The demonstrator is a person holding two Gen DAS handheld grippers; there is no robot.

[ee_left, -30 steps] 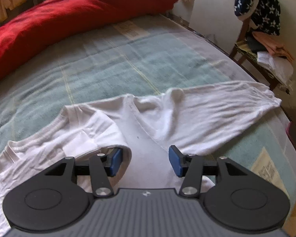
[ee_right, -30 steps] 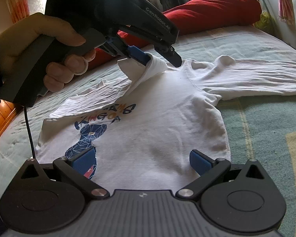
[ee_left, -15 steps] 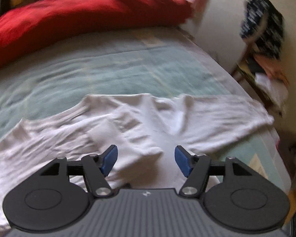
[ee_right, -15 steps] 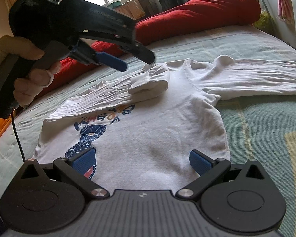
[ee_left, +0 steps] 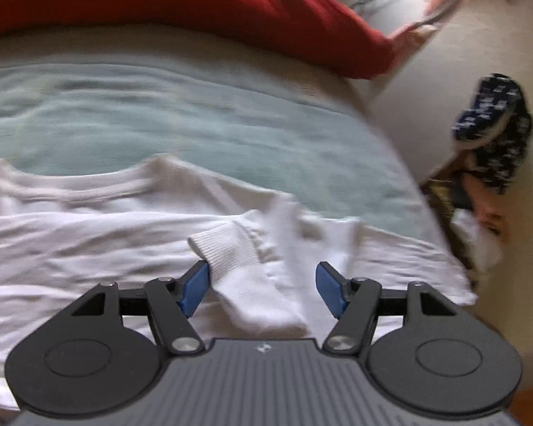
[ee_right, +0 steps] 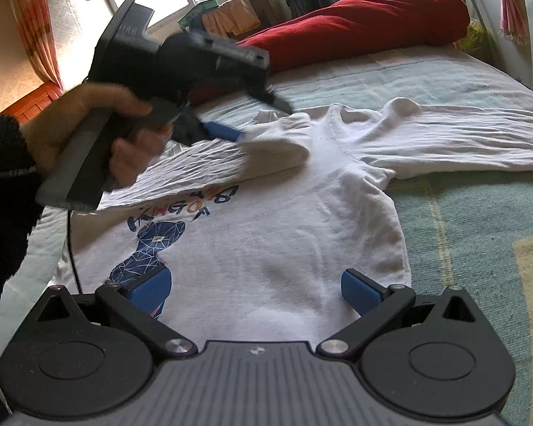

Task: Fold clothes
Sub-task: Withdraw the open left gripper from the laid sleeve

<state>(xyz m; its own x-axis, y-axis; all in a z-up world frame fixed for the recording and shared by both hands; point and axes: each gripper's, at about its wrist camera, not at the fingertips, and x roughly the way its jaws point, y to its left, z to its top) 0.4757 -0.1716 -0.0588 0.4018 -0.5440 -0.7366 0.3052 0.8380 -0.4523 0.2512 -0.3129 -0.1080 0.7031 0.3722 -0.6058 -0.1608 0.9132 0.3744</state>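
Observation:
A white long-sleeved shirt (ee_right: 266, 241) with a blue print lies flat on the bed. One sleeve (ee_right: 231, 163) is folded across its chest; the other sleeve (ee_right: 462, 138) stretches out to the right. My left gripper (ee_left: 263, 284) is open, low over the folded sleeve's ribbed cuff (ee_left: 238, 259). The cuff lies loose between the jaws, close to the left pad. In the right wrist view a hand holds the left gripper (ee_right: 256, 120) just above that cuff. My right gripper (ee_right: 256, 287) stands wide open over the shirt's lower part and grips nothing.
The bed has a pale green cover (ee_right: 462, 213) with a red bolster (ee_right: 355, 25) along its far side. A chair piled with clothes (ee_left: 490, 135) stands past the bed's edge. A window and hanging clothes are behind.
The left gripper opened and let go of the cuff, which now rests on the shirt's chest. It then rolled and came down beside the cuff. The right gripper stayed still.

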